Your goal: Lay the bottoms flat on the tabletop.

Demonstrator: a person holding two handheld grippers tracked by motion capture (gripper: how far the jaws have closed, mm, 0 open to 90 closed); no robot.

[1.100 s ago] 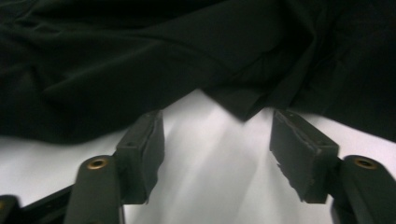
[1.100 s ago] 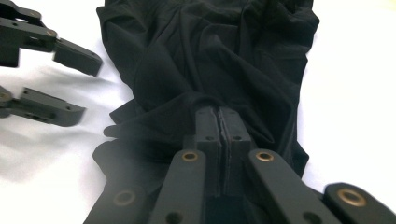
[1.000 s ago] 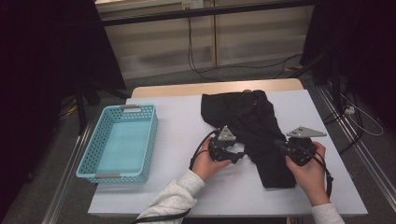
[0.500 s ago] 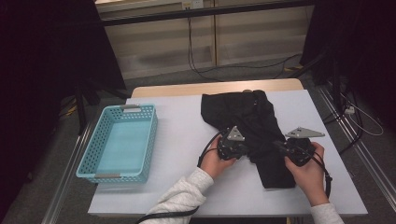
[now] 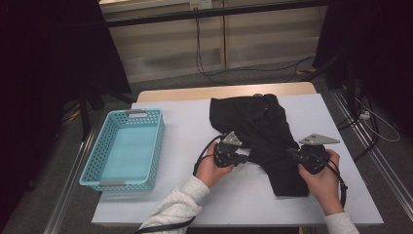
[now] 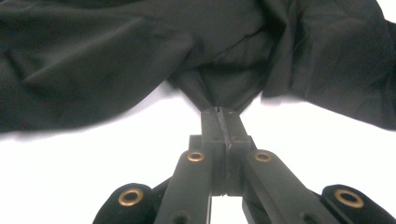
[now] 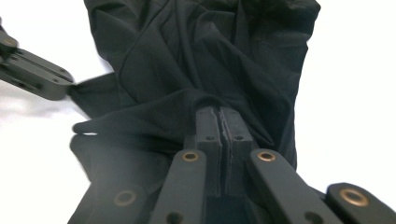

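Note:
A crumpled black garment (image 5: 263, 129) lies on the white table (image 5: 185, 126), right of centre. My left gripper (image 5: 247, 157) reaches in from the left and is shut on a pinched fold of the garment's left edge (image 6: 219, 95), its jaws pressed together (image 6: 218, 112). From the right side of the cloth, my right gripper (image 5: 292, 152) is shut on another fold (image 7: 210, 100), jaws together (image 7: 218, 112). Its view also has the left gripper (image 7: 35, 77) at the cloth's far edge. A hand holds each gripper.
A light blue plastic basket (image 5: 100, 170) stands at the table's left side with nothing in it. The wooden back edge of the table (image 5: 219, 91) runs behind the garment. Cables lie on the floor beyond, and metal rails flank the table.
The left gripper has moved right to the garment's left edge and closed on a fold of it. The right gripper has kept still, shut on the cloth.

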